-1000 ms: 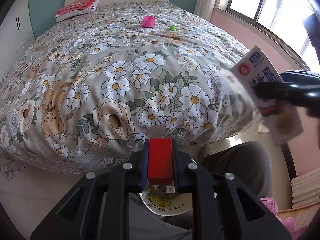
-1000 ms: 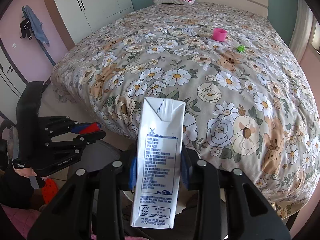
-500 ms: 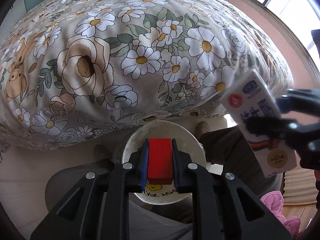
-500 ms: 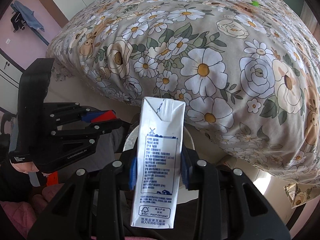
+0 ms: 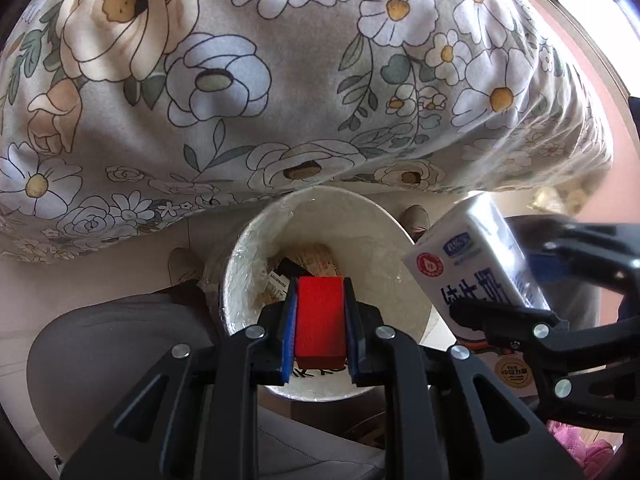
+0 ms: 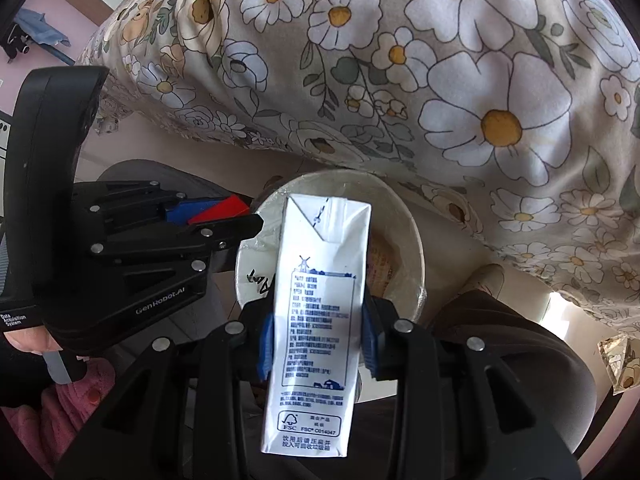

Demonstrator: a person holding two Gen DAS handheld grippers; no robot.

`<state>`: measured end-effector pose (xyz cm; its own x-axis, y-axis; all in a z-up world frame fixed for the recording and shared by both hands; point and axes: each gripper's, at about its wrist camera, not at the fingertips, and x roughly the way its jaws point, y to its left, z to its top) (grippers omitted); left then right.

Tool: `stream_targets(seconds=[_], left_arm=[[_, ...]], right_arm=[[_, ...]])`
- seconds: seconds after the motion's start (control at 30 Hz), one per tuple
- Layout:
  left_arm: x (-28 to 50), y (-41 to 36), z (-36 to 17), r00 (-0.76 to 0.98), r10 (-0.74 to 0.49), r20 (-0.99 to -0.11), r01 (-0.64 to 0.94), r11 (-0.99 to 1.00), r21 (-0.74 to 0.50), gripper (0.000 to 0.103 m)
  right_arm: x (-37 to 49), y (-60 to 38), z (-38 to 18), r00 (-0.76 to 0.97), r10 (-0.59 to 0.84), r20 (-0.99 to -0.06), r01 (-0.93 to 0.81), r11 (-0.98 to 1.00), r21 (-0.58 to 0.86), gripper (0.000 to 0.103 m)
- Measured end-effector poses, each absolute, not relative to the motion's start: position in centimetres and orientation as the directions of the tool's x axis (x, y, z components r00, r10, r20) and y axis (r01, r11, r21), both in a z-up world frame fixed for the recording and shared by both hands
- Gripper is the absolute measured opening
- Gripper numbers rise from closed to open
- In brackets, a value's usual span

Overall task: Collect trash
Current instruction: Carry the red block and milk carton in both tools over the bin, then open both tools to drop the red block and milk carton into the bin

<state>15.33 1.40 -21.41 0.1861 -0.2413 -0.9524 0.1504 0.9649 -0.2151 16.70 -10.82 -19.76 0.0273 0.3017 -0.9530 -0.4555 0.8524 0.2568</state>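
My left gripper (image 5: 320, 320) is shut on a red block (image 5: 320, 326) and holds it over the near rim of a white lined trash bin (image 5: 394, 232) on the floor by the bed. The bin holds some paper trash. My right gripper (image 6: 316, 340) is shut on a white milk carton (image 6: 318, 308), upright, just above the bin (image 6: 416, 248). The carton also shows in the left wrist view (image 5: 468, 276), at the bin's right rim. The left gripper (image 6: 224, 216) shows in the right wrist view at the bin's left.
The bed with a floral cover (image 5: 280, 80) overhangs just behind the bin. The person's grey-trousered legs (image 5: 112, 344) flank the bin on both sides. A pink garment (image 6: 60, 408) lies low on the left.
Both grippers have tilted down and moved closer to the bin. The bin now fills the middle of both views, and the bed top has gone out of sight.
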Motion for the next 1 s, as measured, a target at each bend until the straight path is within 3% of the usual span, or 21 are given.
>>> stream_targets(seconds=[1.0], left_arm=[[18.0,1.0,-33.2,-0.014,-0.185,-0.983,0.035,0.982,-0.186,0.022]], right_arm=[[19.1,-9.9,-34.2,-0.129,0.210,-0.969,-0.265,0.934,0.238,0.036]])
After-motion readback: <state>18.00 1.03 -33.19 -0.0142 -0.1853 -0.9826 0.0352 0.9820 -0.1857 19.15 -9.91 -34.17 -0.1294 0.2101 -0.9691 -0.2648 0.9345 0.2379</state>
